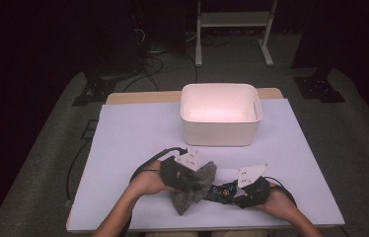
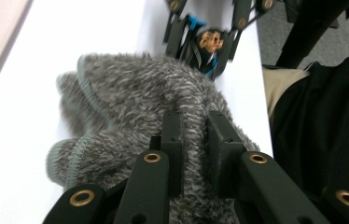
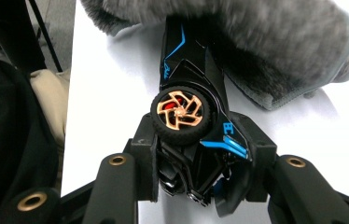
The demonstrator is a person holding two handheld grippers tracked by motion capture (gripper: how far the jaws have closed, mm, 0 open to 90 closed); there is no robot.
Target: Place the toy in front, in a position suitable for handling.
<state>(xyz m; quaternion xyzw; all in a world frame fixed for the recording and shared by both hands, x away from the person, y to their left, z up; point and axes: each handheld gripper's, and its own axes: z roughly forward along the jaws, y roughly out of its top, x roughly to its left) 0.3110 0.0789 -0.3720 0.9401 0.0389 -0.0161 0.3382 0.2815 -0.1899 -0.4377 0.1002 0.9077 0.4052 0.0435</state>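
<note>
Found little legible writing. Made out a blue script mark on the black toy car, beside its blue stripe, too small and slanted to read. Saw a blue blocky sign, perhaps two stacked bars or a letter, on the car's side near the gold-spoked wheel. Read nothing elsewhere.

Black left gripper and right gripper, each topped by a grey three-cornered plate, trailing black cables at lower centre. Brass-coloured screws along black jaws. Bare forearms; dark top, beige trousers.
</note>
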